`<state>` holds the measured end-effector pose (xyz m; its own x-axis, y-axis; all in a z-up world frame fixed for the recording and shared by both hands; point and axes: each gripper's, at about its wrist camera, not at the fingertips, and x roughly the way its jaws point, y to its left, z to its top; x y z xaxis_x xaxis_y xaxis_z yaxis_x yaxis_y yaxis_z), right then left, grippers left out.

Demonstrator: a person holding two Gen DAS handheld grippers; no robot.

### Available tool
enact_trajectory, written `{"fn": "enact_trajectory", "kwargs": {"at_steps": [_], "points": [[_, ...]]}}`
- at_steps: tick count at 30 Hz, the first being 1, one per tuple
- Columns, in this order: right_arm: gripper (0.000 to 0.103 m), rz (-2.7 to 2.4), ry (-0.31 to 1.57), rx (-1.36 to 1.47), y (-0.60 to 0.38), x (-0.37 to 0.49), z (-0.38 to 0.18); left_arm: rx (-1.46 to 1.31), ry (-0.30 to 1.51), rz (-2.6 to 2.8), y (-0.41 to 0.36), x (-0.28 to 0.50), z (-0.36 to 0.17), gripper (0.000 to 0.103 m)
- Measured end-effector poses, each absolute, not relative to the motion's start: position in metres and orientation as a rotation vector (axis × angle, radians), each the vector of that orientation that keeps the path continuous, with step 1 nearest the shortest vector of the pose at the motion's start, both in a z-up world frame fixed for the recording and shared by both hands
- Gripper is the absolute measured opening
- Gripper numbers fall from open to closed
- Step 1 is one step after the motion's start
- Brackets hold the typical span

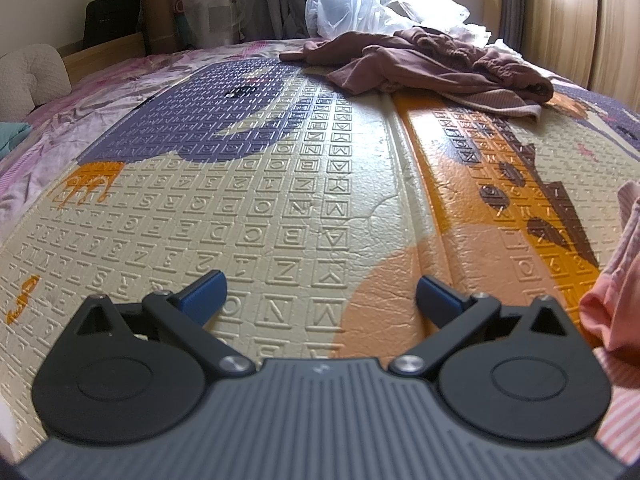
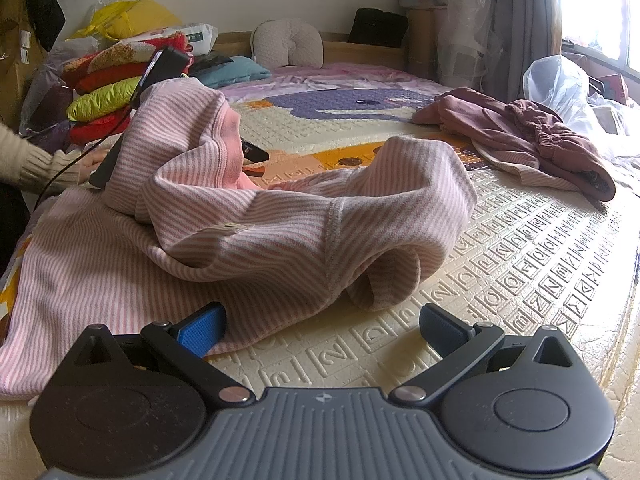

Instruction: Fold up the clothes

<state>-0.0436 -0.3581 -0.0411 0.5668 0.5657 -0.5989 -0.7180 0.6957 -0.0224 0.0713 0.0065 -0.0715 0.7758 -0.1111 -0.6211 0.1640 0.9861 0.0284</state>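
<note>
A letter-embossed foam mat (image 2: 520,264) is covering the bed (image 2: 352,74), with a striped pink garment (image 2: 248,216) and a crumpled mauve garment (image 2: 532,136) lying well apart on it.

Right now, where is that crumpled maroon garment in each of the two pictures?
Left wrist view: maroon garment lies far up, right of centre, on the foam mat.
Right wrist view: maroon garment lies at far right on the mat.
Shared landmark: the clear plastic bag behind it.

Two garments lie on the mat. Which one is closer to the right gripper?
The pink striped garment: its edge lies just before the open right gripper. The maroon garment lies crumpled farther back, near the plastic bag.
</note>
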Motion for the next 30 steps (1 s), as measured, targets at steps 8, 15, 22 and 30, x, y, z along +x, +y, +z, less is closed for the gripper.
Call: {"fn": "enact_trajectory", "kwargs": {"at_steps": [8,15,22,30], "points": [[0.103,0.764,0.606,-0.283,-0.3567,-0.0433,-0.0402,0.087,0.674,-0.146,0.0054,0.0722,-0.0703,0.103],[0.103,0.764,0.606,-0.283,-0.3563,-0.0432,-0.0400,0.089,0.675,-0.145,0.0053,0.0723,-0.0699,0.103],[0.103,0.764,0.606,-0.283,-0.3563,-0.0431,-0.0401,0.090,0.675,-0.145,0.0051,0.0721,-0.0697,0.103],[0.103,0.764,0.606,-0.283,-0.3563,-0.0431,-0.0401,0.090,0.675,-0.144,0.0050,0.0719,-0.0699,0.103]]}}
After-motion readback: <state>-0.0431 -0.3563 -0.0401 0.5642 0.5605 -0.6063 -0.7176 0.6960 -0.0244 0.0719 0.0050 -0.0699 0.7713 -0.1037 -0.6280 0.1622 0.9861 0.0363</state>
